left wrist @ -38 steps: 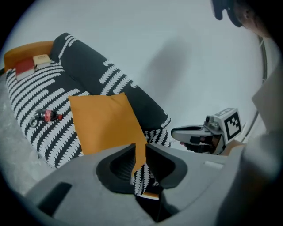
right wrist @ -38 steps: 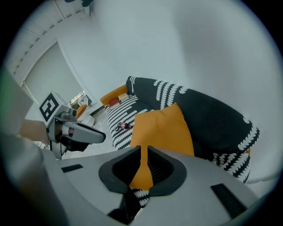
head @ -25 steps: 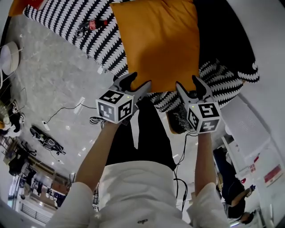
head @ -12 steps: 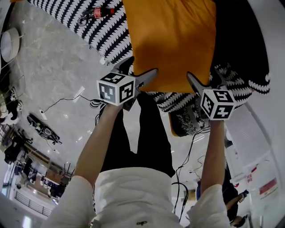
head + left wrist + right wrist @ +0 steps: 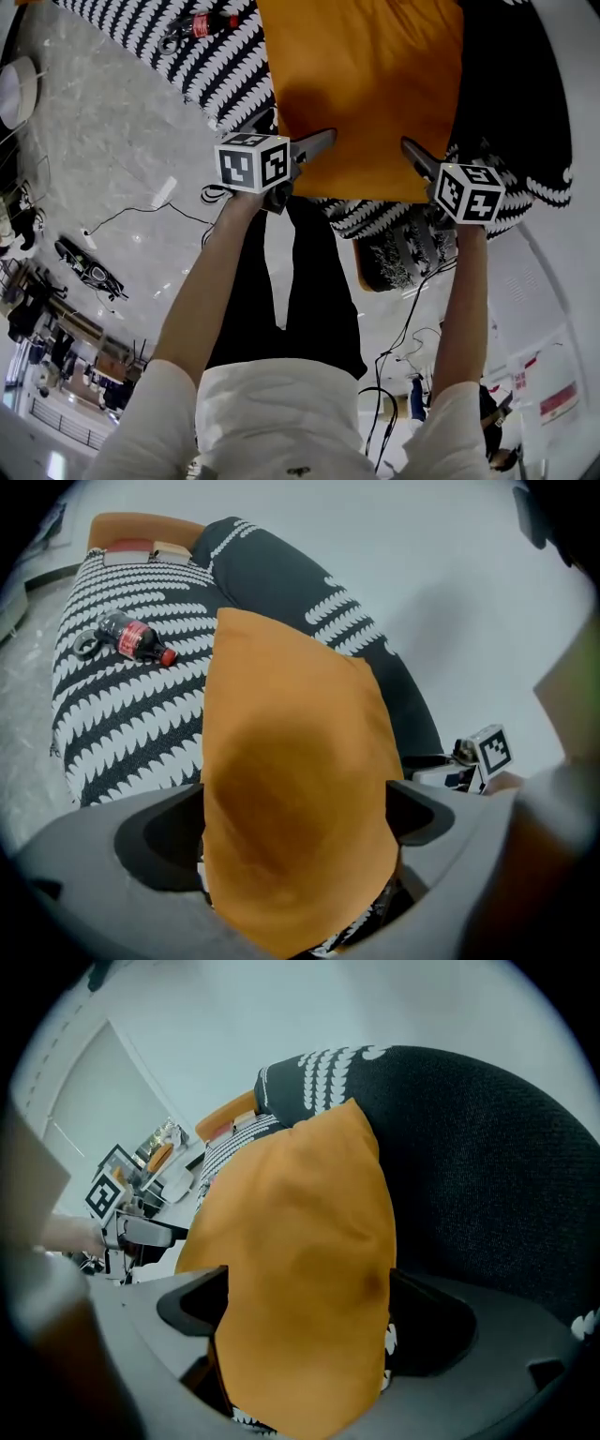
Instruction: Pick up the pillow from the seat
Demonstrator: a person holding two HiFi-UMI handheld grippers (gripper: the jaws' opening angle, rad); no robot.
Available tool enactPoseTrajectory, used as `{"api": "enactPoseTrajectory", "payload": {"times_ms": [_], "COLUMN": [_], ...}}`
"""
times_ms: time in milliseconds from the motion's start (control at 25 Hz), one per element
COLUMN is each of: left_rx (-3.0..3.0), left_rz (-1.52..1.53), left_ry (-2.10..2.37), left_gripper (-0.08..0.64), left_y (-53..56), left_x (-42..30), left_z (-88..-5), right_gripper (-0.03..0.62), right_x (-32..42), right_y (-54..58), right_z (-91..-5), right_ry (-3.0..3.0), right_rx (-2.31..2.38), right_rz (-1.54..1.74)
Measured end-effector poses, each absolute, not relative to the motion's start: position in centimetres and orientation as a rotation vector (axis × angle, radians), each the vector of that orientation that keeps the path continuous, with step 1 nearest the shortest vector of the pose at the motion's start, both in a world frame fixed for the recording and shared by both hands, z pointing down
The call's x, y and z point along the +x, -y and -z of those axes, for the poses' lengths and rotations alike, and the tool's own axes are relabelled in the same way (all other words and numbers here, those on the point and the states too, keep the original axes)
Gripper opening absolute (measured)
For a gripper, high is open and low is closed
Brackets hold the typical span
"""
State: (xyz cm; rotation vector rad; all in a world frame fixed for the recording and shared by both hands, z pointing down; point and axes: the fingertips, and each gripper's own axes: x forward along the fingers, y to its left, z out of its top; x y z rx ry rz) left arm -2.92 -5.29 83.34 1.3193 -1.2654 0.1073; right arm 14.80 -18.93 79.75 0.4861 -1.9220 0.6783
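An orange pillow (image 5: pixel 366 84) lies on a seat (image 5: pixel 225 66) covered in a black-and-white pattern, with its far side against a dark backrest (image 5: pixel 511 84). My left gripper (image 5: pixel 292 133) is at the pillow's near left corner and my right gripper (image 5: pixel 436 155) at its near right corner. Both sets of jaws have just been opening and stand wide. In the left gripper view the pillow (image 5: pixel 291 761) fills the gap between the jaws of the left gripper (image 5: pixel 295 808). The right gripper view shows the same: the pillow (image 5: pixel 300 1260) sits between the spread jaws of the right gripper (image 5: pixel 300 1307). I see no pinching.
A plastic bottle with a red label (image 5: pixel 208 23) lies on the seat's left part, beside a dark ring (image 5: pixel 86 644). Below the seat's edge sits a patterned cushion (image 5: pixel 394 253). Cables (image 5: pixel 141 225) trail over the marble floor at the left. The person's legs (image 5: pixel 309 281) stand close to the seat.
Both grippers have moved forward and down onto the pillow's near edge, and their jaws have spread wider. The pillow's corners now sit between them.
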Motion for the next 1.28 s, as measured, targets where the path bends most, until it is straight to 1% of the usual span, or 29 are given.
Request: {"api": "enactPoseTrajectory", "payload": {"times_ms": [240,480,600,720,1120,1280], "left_rx": [1.301,1.331,1.331,1.332,1.372,1.376], "left_rz": [-0.093,-0.165,-0.163,-0.154,-0.096,-0.084], "left_ry": [1.219,1.159,1.161,1.144,1.039,1.045], "left_gripper": [0.591,0.591,0.592,0.592,0.591,0.589], "left_y": [6.4,7.3,7.4,7.3,7.4,7.5], "left_x": [-3.8,-3.4,-3.3,-3.2,-2.9,-3.0], "left_z": [-86.1,-88.1,-88.3,-88.7,-89.4,-89.3], "right_gripper": [0.476,0.480,0.503,0.514,0.512,0.512], "right_x": [14.4,14.8,15.6,16.0,15.1,14.6], "right_y": [20.2,21.0,21.4,21.1,20.5,20.3], "right_z": [-82.5,-84.3,-85.1,-86.6,-88.1,-87.8], "right_ry": [1.891,1.856,1.834,1.807,1.808,1.850], "right_rx": [0.502,0.503,0.522,0.502,0.370,0.358], "right_rz": [-0.795,-0.757,-0.773,-0.886,-1.006,-1.001]}}
